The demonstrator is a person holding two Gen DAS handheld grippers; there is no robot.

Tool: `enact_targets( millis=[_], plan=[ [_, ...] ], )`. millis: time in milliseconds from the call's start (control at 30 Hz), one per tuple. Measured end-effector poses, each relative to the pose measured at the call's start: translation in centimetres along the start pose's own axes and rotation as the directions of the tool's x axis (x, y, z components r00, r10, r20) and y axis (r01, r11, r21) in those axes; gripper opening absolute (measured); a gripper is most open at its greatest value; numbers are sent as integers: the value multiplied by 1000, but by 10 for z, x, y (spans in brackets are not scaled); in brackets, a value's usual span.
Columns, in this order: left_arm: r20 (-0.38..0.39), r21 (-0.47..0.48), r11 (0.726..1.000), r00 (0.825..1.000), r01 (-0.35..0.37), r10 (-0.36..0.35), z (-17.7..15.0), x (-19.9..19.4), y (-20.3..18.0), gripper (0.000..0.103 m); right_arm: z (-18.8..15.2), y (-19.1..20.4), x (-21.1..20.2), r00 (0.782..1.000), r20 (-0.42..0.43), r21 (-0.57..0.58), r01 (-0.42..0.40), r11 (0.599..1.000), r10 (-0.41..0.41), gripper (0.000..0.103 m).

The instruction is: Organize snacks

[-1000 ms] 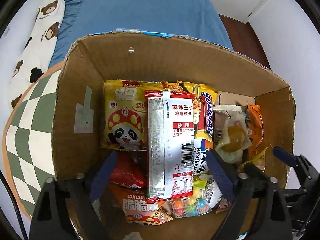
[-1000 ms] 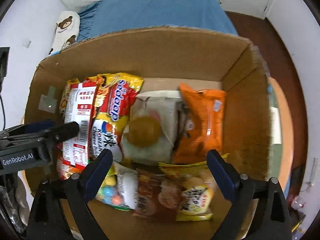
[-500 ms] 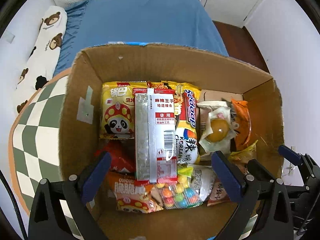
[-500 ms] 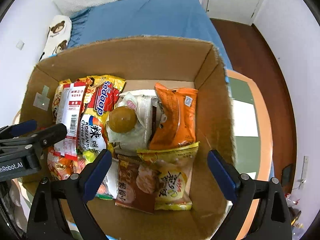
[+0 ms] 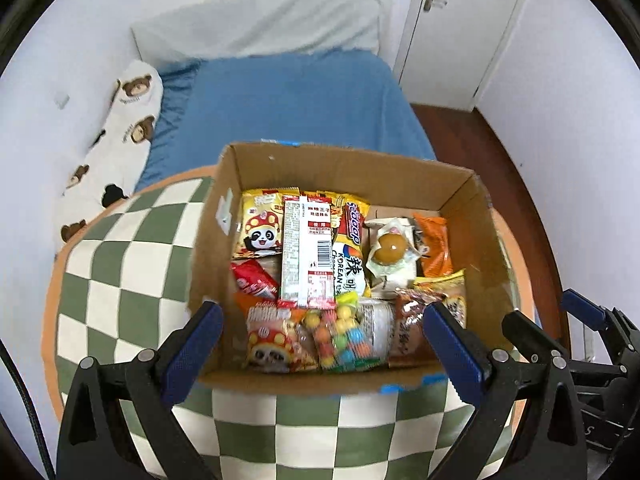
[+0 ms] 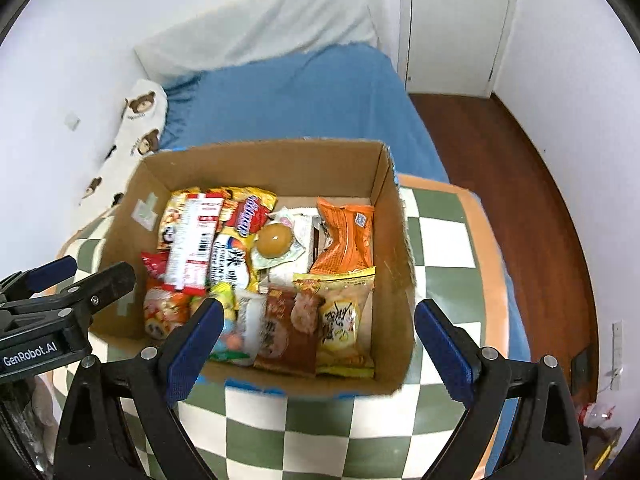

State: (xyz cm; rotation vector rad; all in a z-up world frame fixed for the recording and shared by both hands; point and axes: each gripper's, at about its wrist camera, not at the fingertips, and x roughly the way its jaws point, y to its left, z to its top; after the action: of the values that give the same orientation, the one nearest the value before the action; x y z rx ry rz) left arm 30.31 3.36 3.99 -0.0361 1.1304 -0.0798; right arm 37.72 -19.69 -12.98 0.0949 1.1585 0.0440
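An open cardboard box (image 5: 344,168) (image 6: 260,160) sits on a green and cream checkered table. It holds several snack packs: a white and red strip pack (image 5: 307,252) (image 6: 196,240), a yellow panda pack (image 5: 262,228), an orange pack (image 5: 434,244) (image 6: 346,236), a wrapped brown bun (image 5: 391,246) (image 6: 274,240), a candy-ball bag (image 5: 342,334). My left gripper (image 5: 320,344) is open and empty above the box's near edge. My right gripper (image 6: 316,340) is open and empty, also at the near edge.
The checkered table (image 5: 132,276) (image 6: 440,248) has an orange rim. Behind it is a blue bed (image 5: 288,104) with a bear-print pillow (image 5: 116,152). A white door (image 5: 460,28) and wooden floor (image 6: 516,184) are at the right.
Both grippers have pulled back and up from the box, so the whole box, table and bed now show. The snacks have not moved.
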Motion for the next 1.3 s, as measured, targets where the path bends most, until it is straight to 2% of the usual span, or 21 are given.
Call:
enact_targets(
  millis=[133, 267, 400, 633, 1000, 1300],
  plan=[
    [61, -8, 1000, 998, -3, 3, -20, -39, 0, 103, -19, 5, -44, 997, 73, -12, -5, 1000, 6, 98],
    [142, 2, 999, 989, -44, 44, -44, -81, -4, 103, -38, 8, -85, 990, 140, -15, -19, 1000, 21, 98],
    [191, -10, 999, 981, -42, 43, -65, -114, -3, 103, -62, 12, -126, 979, 201, -22, -11, 1000, 15, 98],
    [278, -7, 997, 958, -74, 73, -104, -168, -6, 103, -100, 19, -187, 956, 295, -43, 23, 999, -9, 101],
    [322, 4, 998, 945, -69, 64, -135, -211, -8, 103, -141, 17, -253, 924, 381, -29, 43, 999, -29, 102],
    [338, 9, 997, 939, -75, 68, -146, -222, -13, 103, -153, 17, -271, 920, 392, -33, 34, 999, -18, 102]
  ],
)
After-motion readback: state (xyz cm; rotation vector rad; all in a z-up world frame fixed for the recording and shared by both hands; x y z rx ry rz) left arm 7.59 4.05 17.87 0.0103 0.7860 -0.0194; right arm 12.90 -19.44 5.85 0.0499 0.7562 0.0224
